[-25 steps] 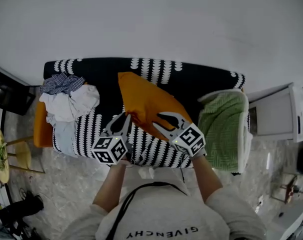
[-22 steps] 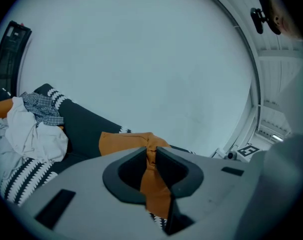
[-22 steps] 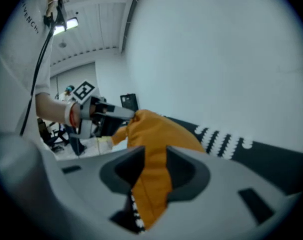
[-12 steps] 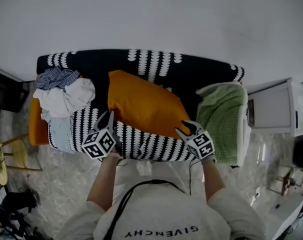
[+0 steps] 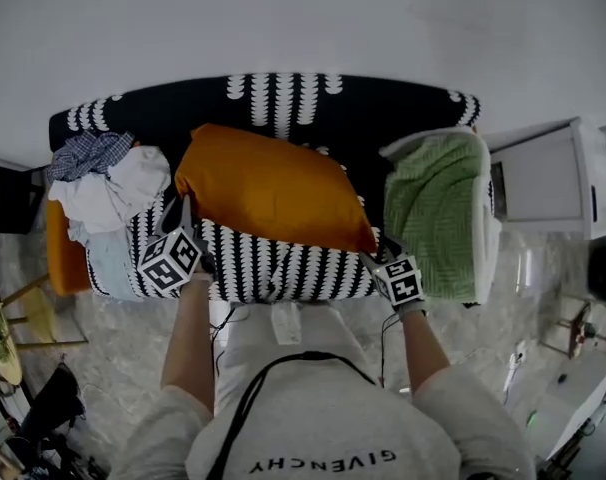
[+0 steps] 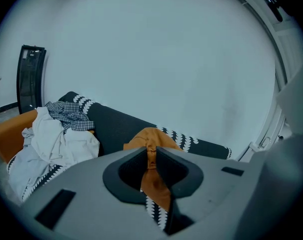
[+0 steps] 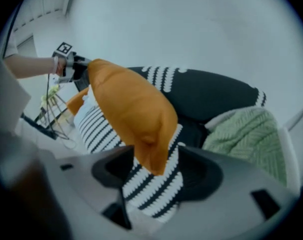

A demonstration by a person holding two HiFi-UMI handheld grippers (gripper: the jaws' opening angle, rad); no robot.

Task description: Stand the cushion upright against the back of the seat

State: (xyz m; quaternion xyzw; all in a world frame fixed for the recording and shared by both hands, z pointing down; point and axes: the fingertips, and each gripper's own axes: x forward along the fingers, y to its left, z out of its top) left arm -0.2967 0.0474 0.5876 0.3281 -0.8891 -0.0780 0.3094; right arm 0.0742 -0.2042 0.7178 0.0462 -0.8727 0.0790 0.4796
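The orange cushion [image 5: 273,193] lies long-side across the black-and-white patterned sofa [image 5: 283,103], close to its backrest. My left gripper [image 5: 179,208] is shut on the cushion's left corner; in the left gripper view the orange fabric [image 6: 152,136] is pinched between the jaws of the left gripper [image 6: 151,156]. My right gripper [image 5: 371,258] is at the cushion's right front corner and its jaws are opening. In the right gripper view the jaws of the right gripper [image 7: 154,166] stand wide, and the cushion corner [image 7: 149,154] hangs between them with neither pad touching it.
A heap of white and checked clothes [image 5: 113,183] fills the sofa's left end, with an orange piece [image 5: 61,248] beside it. A green knitted blanket [image 5: 433,213] lies over the sofa's right end. A white cabinet [image 5: 548,193] stands to the right.
The cushion went from raised and tilted to lying across the seat. Both grippers moved down and apart towards its two ends. The right jaws have spread off the corner.
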